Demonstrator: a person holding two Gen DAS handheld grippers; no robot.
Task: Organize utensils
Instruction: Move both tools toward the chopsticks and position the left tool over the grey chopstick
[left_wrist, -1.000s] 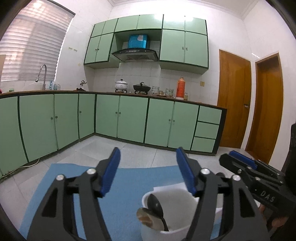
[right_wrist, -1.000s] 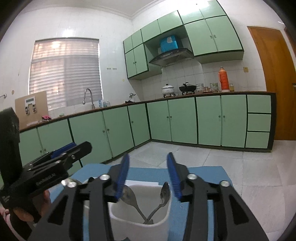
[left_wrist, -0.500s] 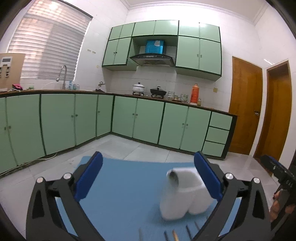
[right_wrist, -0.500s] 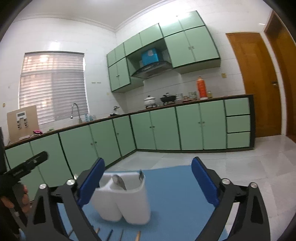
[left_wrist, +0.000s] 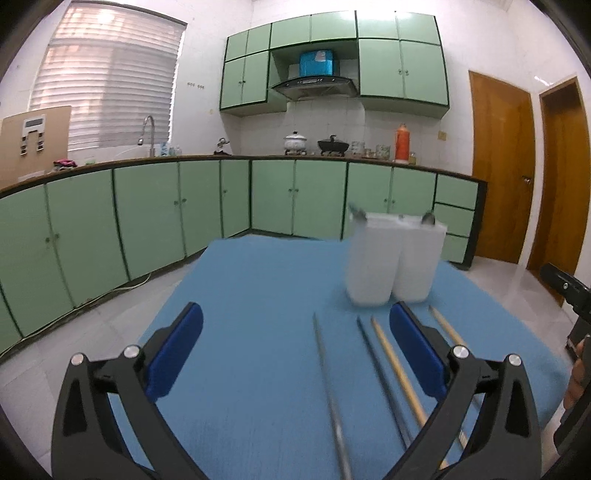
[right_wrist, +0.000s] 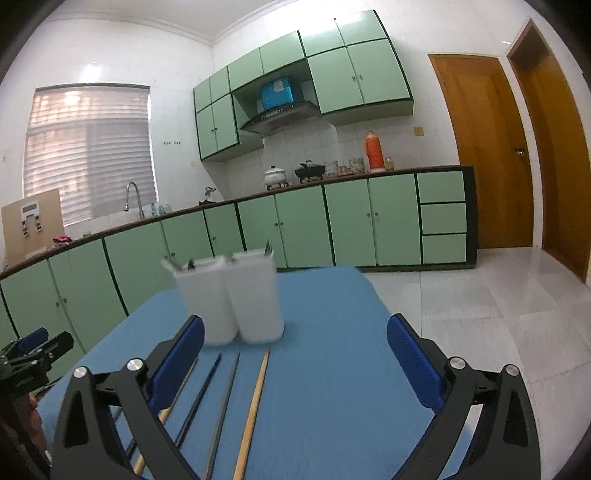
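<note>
Four chopsticks (right_wrist: 255, 402) on one blue mat (right_wrist: 332, 369); one white two-compartment holder (right_wrist: 236, 299); two tools (left_wrist: 295, 354).

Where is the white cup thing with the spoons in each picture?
Left wrist view: the white utensil holder stands right of centre on the blue mat, just beyond the chopstick tips.
Right wrist view: the white utensil holder stands left of centre, just above the left finger of the right claw.
Shared landmark: the orange thermos on the counter shows in both.

Green cabinets (left_wrist: 317, 195), range hood (left_wrist: 314, 86), orange thermos (left_wrist: 402, 142), wooden doors (right_wrist: 476, 147), window blinds (left_wrist: 107, 88)
</note>
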